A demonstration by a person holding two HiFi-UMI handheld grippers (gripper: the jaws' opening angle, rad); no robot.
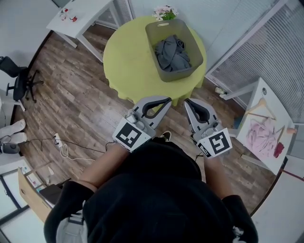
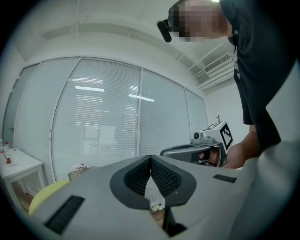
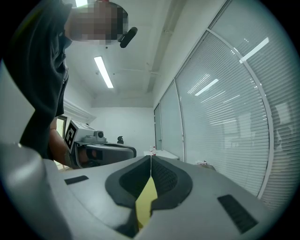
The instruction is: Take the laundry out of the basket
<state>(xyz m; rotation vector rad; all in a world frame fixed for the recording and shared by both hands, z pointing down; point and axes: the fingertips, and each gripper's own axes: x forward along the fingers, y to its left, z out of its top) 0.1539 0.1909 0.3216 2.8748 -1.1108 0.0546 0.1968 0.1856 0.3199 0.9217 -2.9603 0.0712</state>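
An olive-grey basket (image 1: 190, 38) stands on the far half of a round yellow-green table (image 1: 128, 57), with crumpled grey laundry (image 1: 173, 54) inside it. Both grippers are held level, side by side, short of the table's near edge and well apart from the basket. My left gripper (image 1: 167, 100) is shut with nothing between its jaws, as the left gripper view shows (image 2: 150, 157). My right gripper (image 1: 186, 102) is also shut and empty (image 3: 151, 156). The basket's rim (image 2: 77, 174) and the table (image 2: 44, 194) show low at the left of the left gripper view.
A small bunch of flowers (image 1: 165, 12) sits behind the basket. A white table (image 1: 78, 16) stands far left and a black office chair (image 1: 21, 78) at the left. At the right, another white table (image 1: 251, 111) holds a pink garment (image 1: 263, 135). A power strip (image 1: 58, 141) lies on the wooden floor.
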